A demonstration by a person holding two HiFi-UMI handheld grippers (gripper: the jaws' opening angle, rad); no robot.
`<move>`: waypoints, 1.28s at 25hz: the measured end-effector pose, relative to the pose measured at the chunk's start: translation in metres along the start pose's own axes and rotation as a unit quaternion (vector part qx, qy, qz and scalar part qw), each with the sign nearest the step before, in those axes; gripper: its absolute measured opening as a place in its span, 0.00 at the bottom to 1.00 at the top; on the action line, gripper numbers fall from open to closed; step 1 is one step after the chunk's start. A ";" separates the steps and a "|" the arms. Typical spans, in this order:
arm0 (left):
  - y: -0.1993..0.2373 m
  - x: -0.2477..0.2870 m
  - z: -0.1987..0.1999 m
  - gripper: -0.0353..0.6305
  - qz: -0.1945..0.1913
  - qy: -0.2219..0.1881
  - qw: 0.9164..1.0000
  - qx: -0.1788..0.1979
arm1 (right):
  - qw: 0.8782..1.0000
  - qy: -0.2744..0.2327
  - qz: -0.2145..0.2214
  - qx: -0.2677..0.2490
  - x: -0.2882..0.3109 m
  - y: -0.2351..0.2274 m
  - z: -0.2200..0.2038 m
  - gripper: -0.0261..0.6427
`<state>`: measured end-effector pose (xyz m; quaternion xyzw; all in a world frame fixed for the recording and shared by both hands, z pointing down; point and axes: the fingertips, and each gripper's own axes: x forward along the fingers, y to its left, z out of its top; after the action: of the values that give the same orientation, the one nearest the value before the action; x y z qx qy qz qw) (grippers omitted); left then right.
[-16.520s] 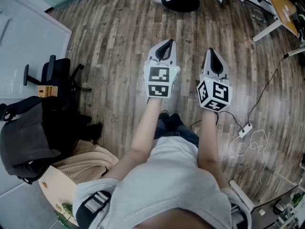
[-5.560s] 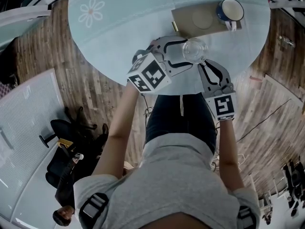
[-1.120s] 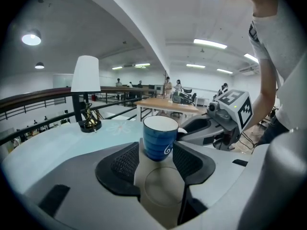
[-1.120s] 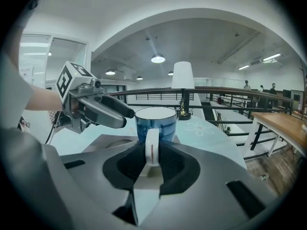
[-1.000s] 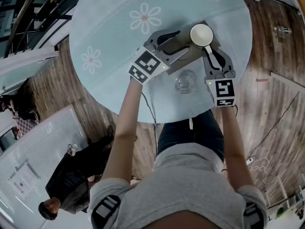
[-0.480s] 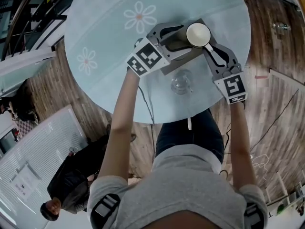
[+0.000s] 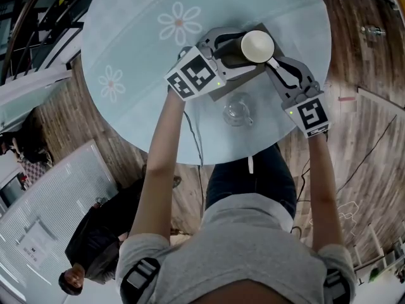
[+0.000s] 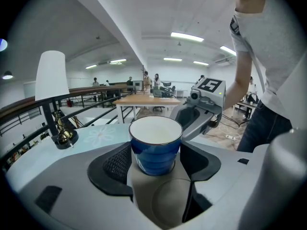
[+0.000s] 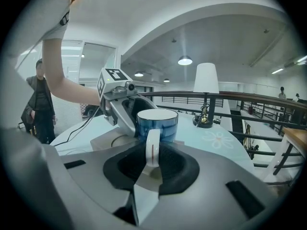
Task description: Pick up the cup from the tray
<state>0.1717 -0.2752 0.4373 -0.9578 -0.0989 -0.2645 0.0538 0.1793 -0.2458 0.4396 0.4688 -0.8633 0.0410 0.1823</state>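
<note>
Compared with half a second ago, the cup (image 7: 257, 45) shows a little more of its dark side from the head view. My right gripper (image 9: 152, 158) has swung slightly to the right, which I read as the lift just beginning. No view shows a gap under the cup's base, so I can't tell whether it has cleared the tray (image 8: 144, 190). The right gripper is clenched on the handle (image 9: 153, 139). The left gripper (image 8: 156, 151) has its pads against both sides of the blue body, apparently clasping it, at the tray's right end. Straight up is open, and I judge that the safest way out. A clear glass (image 7: 237, 113) stands on the table (image 7: 139, 62) just near of the tray, between my arms, so I would avoid pulling low toward myself. A lamp (image 9: 206, 92) stands farther off on the far side, and the table's rim is well apart from the cup.
</note>
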 end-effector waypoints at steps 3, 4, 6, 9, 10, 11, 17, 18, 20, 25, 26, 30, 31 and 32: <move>-0.002 -0.001 0.000 0.53 0.011 0.006 1.000 -0.001 | 1.000 -0.007 -0.001 -0.003 -0.001 0.001 0.001 0.12; -0.002 -0.001 0.002 0.53 0.015 0.006 1.000 -0.002 | 1.000 -0.012 -0.003 -0.003 -0.002 0.001 0.002 0.12; -0.004 -0.004 0.008 0.53 0.020 0.002 1.000 0.000 | 1.000 -0.023 -0.004 -0.004 -0.005 0.001 0.008 0.12; -0.010 -0.010 0.017 0.53 0.024 0.005 1.000 0.011 | 1.000 -0.028 -0.002 -0.014 -0.012 0.005 0.017 0.12; -0.013 -0.013 0.019 0.53 0.025 0.008 1.000 0.013 | 0.999 -0.033 -0.003 -0.012 -0.015 0.008 0.020 0.12; -0.016 -0.015 0.021 0.53 0.027 0.011 0.999 0.013 | 0.999 -0.038 -0.004 -0.007 -0.018 0.011 0.024 0.12; -0.046 -0.016 0.031 0.53 0.023 0.021 0.999 0.012 | 0.999 -0.040 -0.009 -0.007 -0.045 0.029 0.025 0.12; -0.051 -0.015 0.031 0.53 0.020 0.023 0.999 0.013 | 0.999 -0.033 -0.010 -0.008 -0.049 0.032 0.022 0.12; -0.062 -0.012 0.029 0.53 0.013 0.031 0.999 0.014 | 1.000 -0.024 -0.013 -0.007 -0.056 0.040 0.015 0.12; -0.088 -0.005 0.022 0.53 -0.014 0.060 0.998 0.024 | 0.999 -0.023 -0.031 0.028 -0.071 0.059 0.002 0.12; -0.093 -0.004 0.021 0.53 -0.018 0.065 0.997 0.025 | 0.999 -0.022 -0.033 0.031 -0.074 0.062 0.000 0.12; -0.108 0.001 0.019 0.53 -0.029 0.080 0.996 0.031 | 0.998 -0.018 -0.042 0.035 -0.085 0.072 -0.008 0.12; -0.113 0.003 0.018 0.53 -0.032 0.084 0.995 0.032 | 0.998 -0.017 -0.044 0.034 -0.088 0.074 -0.011 0.12; -0.116 0.005 0.017 0.53 -0.035 0.089 0.995 0.034 | 0.998 -0.015 -0.046 0.035 -0.090 0.077 -0.015 0.12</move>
<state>0.1591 -0.1582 0.4315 -0.9241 -0.1356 -0.3469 0.0854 0.1648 -0.1276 0.4293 0.5144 -0.8416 0.0560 0.1548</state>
